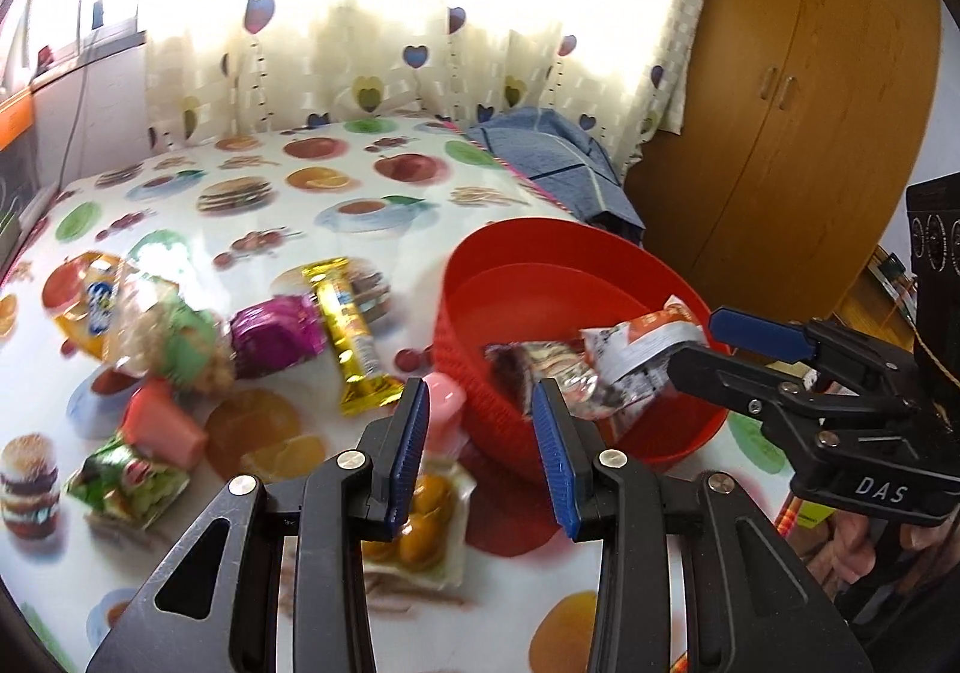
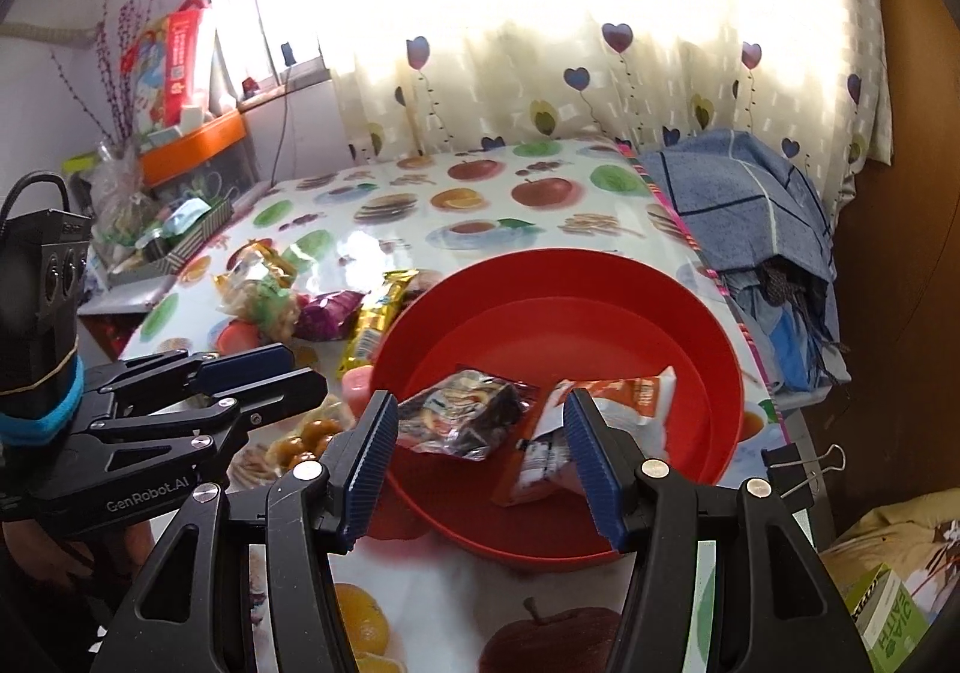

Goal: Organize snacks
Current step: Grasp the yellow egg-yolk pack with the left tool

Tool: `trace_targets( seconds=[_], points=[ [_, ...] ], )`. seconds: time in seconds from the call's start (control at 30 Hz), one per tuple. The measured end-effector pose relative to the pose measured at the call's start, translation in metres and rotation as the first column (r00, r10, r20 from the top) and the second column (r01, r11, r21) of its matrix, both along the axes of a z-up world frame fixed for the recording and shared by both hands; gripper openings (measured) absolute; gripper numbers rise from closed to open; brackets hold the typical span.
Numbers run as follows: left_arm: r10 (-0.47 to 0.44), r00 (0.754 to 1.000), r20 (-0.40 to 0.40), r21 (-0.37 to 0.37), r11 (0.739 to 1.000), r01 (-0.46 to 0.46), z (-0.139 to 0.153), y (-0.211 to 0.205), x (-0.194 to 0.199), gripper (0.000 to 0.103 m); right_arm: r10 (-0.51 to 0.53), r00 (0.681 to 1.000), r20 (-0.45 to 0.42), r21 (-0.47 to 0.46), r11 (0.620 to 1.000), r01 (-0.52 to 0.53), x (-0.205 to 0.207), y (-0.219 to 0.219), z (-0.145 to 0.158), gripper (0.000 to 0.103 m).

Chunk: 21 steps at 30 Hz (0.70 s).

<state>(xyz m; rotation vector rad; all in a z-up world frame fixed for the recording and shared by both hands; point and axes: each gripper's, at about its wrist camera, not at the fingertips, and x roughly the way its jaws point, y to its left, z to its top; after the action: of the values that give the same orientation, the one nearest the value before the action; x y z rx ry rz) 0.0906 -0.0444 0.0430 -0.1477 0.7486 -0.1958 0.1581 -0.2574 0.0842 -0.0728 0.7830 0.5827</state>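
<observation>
A red bowl point(image 1: 480, 277) point(image 2: 714, 325) sits on the fruit-print table and holds an orange-white packet point(image 1: 636, 349) point(image 2: 624, 403) and a dark clear packet point(image 1: 540, 367) point(image 2: 462, 415). My left gripper point(image 1: 480, 457) is open and empty above the table beside the bowl's left rim. My right gripper point(image 2: 480, 463) is open and empty above the bowl's near rim, with the packets beyond its fingers; it also shows in the left wrist view point(image 1: 702, 343). Loose snacks lie left of the bowl: a gold bar point(image 1: 351, 337) point(image 2: 378, 319), a purple packet point(image 1: 276, 334), a clear bag of puffs point(image 1: 168, 331).
A pink cup point(image 1: 162, 427), a green packet point(image 1: 123, 478), a pink-capped pouch of yellow fruit point(image 1: 426, 517) and an orange packet point(image 1: 90, 301) lie on the table point(image 1: 360, 205). A blue cloth point(image 2: 744, 199) lies at the far right edge. A wooden wardrobe point(image 1: 780, 103) stands to the right.
</observation>
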Motion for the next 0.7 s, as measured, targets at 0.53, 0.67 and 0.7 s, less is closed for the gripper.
trace_targets(
  seconds=[0.53,0.67,0.7],
  points=[
    [0.086,0.996,-0.032,-0.01,0.996,-0.086,-0.015,0.044,-0.029,0.037,0.085,0.996,-0.007,0.006,0.996,-0.085,-0.018,0.031,-0.001,0.057],
    [0.078,0.995,-0.057,-0.02,0.997,-0.079,-0.023,0.047,-0.028,0.037,0.092,0.996,-0.011,0.007,0.996,-0.092,-0.018,0.035,-0.003,0.057],
    [0.07,0.996,-0.063,-0.022,0.997,-0.072,-0.025,0.047,-0.027,0.038,0.092,0.996,-0.012,0.008,0.996,-0.092,-0.018,0.035,-0.003,0.057]
  ],
)
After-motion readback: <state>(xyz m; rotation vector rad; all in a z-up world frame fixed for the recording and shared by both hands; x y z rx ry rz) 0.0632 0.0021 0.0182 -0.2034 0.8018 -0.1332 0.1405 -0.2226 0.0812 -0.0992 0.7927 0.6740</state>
